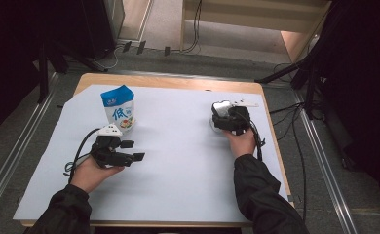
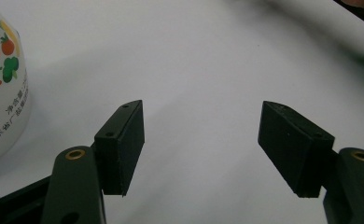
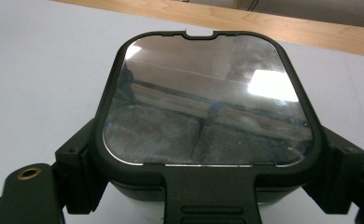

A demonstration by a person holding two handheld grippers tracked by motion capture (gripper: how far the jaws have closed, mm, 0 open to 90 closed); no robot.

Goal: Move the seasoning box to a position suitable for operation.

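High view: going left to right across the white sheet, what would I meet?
Left gripper, open over the white sheet → blue-and-white carton standing just behind it → right gripper, its jaws on either side of a dark-lidded container.

Carton (image 1: 118,108): blue top, white body, blue characters, a band of red, green and orange vegetables. Container (image 3: 208,107): black rim around a shiny grey lid. Grippers (image 1: 132,150) (image 1: 225,117): black, brass-coloured screws. Sheet (image 1: 178,161): white. Table (image 1: 178,83): pale wood. Sleeves (image 1: 258,195): black.

Glossy lid (image 3: 208,98) (black plastic rim)
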